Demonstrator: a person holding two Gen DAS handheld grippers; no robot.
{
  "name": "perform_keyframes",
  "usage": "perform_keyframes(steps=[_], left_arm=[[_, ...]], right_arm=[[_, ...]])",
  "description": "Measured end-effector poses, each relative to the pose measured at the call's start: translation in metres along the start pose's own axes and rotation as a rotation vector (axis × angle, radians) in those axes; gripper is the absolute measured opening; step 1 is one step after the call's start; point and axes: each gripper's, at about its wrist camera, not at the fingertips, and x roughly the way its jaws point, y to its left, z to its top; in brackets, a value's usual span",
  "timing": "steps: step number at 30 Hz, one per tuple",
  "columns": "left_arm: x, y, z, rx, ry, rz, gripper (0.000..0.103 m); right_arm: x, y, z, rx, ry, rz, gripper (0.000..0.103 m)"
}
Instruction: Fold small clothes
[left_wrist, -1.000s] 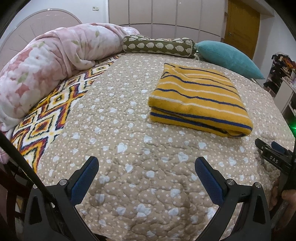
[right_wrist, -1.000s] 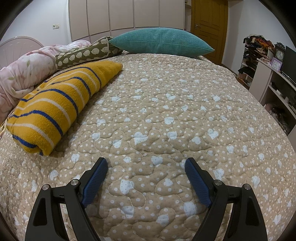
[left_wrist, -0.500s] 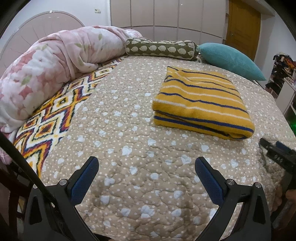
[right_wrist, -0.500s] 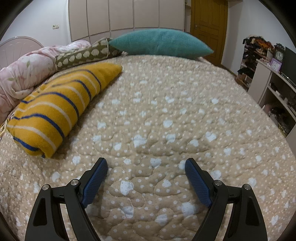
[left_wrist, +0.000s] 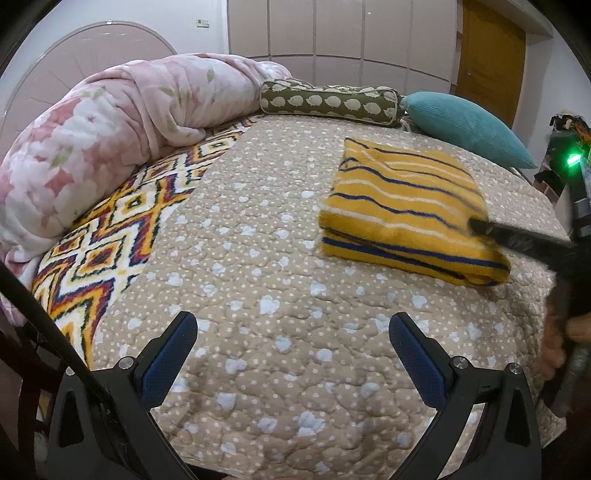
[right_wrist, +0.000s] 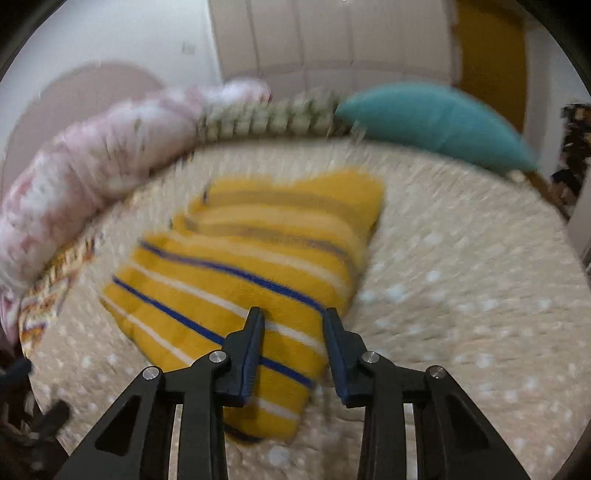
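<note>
A folded yellow garment with blue and white stripes (left_wrist: 399, 218) lies on the beige dotted quilt (left_wrist: 258, 280) of the bed. My left gripper (left_wrist: 293, 332) is wide open and empty, low over the quilt near the bed's front edge, well short of the garment. My right gripper (right_wrist: 293, 314) hovers over the near right corner of the garment (right_wrist: 236, 273), its jaws partly closed with a narrow gap and nothing between them. The right wrist view is motion-blurred. The right gripper also shows in the left wrist view (left_wrist: 480, 227), over the garment's right edge.
A rolled pink floral duvet (left_wrist: 110, 140) lies along the left side, with a zigzag-patterned blanket (left_wrist: 122, 229) beside it. An olive bolster (left_wrist: 328, 103) and a teal pillow (left_wrist: 465, 127) lie at the head. A yellow door (left_wrist: 487, 62) and shelves stand behind.
My right gripper has swung left and risen over the garment's corner, and its jaws have narrowed from wide open. My left gripper has drawn back slightly and stays wide open.
</note>
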Motion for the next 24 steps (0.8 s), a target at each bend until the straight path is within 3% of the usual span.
perform_keyframes(steps=[3, 8, 12, 15, 17, 20, 24], left_arm=[[0.002, 0.007, 0.0, -0.001, 0.003, 0.01, 0.103], [0.007, 0.017, 0.002, -0.035, 0.01, -0.002, 0.103], [0.001, 0.024, 0.002, -0.045, -0.005, -0.021, 0.103], [-0.004, 0.03, 0.003, -0.05, -0.027, -0.006, 0.103], [-0.008, 0.033, 0.003, -0.047, -0.042, 0.014, 0.103], [-0.017, 0.036, 0.003, -0.034, -0.074, 0.051, 0.103], [-0.026, 0.03, 0.003, -0.032, -0.092, 0.055, 0.103]], right_arm=[[0.002, 0.006, 0.003, -0.034, 0.01, -0.036, 0.047], [-0.022, 0.026, 0.029, -0.051, -0.067, 0.009, 0.045], [0.012, 0.066, 0.054, -0.105, -0.021, 0.061, 0.042], [0.057, 0.092, 0.062, -0.077, 0.081, 0.168, 0.043], [0.063, 0.099, 0.063, -0.049, 0.076, 0.196, 0.043], [0.043, 0.093, 0.059, 0.03, 0.059, 0.36, 0.043], [-0.01, 0.076, 0.034, 0.011, -0.029, 0.306, 0.044]])
